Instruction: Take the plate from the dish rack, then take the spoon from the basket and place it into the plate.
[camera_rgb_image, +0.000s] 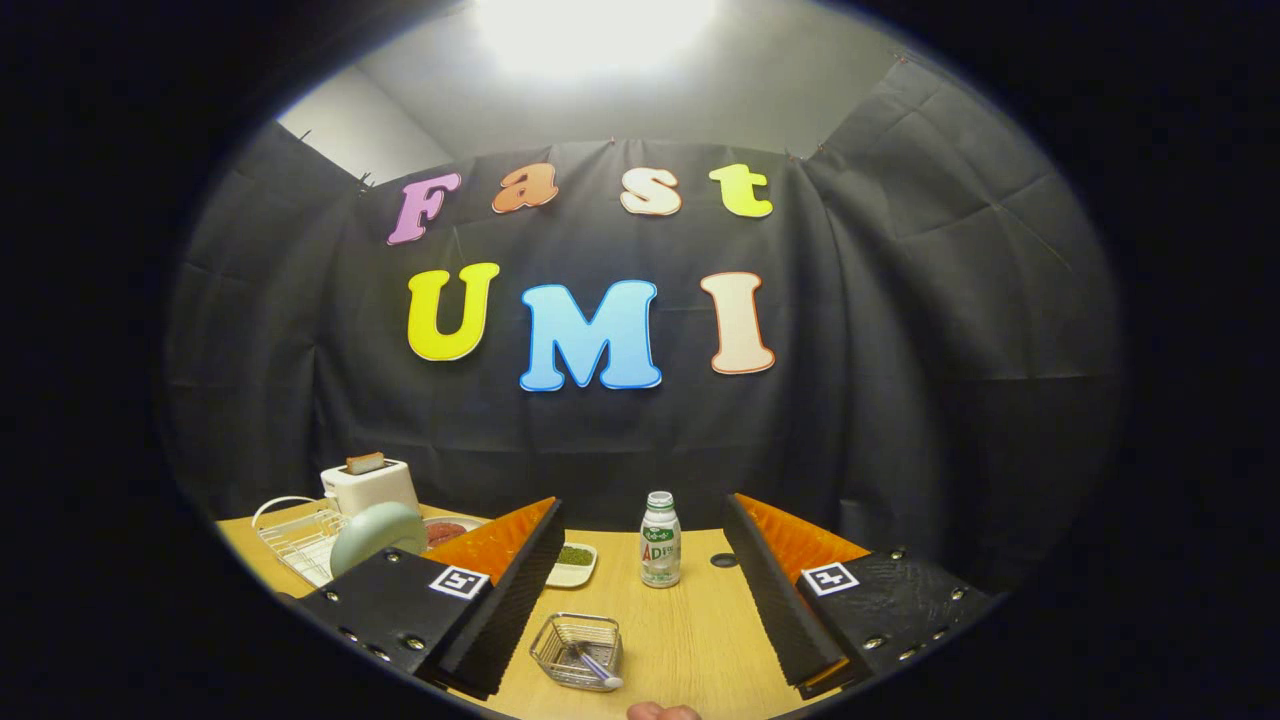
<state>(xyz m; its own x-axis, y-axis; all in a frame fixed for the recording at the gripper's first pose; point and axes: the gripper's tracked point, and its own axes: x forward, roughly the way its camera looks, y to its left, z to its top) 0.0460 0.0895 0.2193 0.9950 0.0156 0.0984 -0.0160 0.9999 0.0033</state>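
My tongs (640, 590) were wide open and held nothing. The two fingers stood far apart above the wooden table (690, 630). I will use the little bottle (660, 540) as my marker, since it stood upright on the table in the gap between the fingers, a bit beyond their tips. The wire basket (578, 650) sat nearer to me than the bottle and a little to its left, just beside the left finger. The spoon (597, 668) lay inside the basket with its handle sticking up toward me. Left of the bottle, close by, was a small white dish (573, 563) with something green in it. Much farther left of the bottle stood the white dish rack (300, 540), and the pale green plate (378, 533) stood up on its edge in it, partly behind my left finger. A white toaster (368, 485) with bread in it stood behind the rack, by the black cloth wall. A dark round spot (724, 560) showed on the table just right of the bottle.
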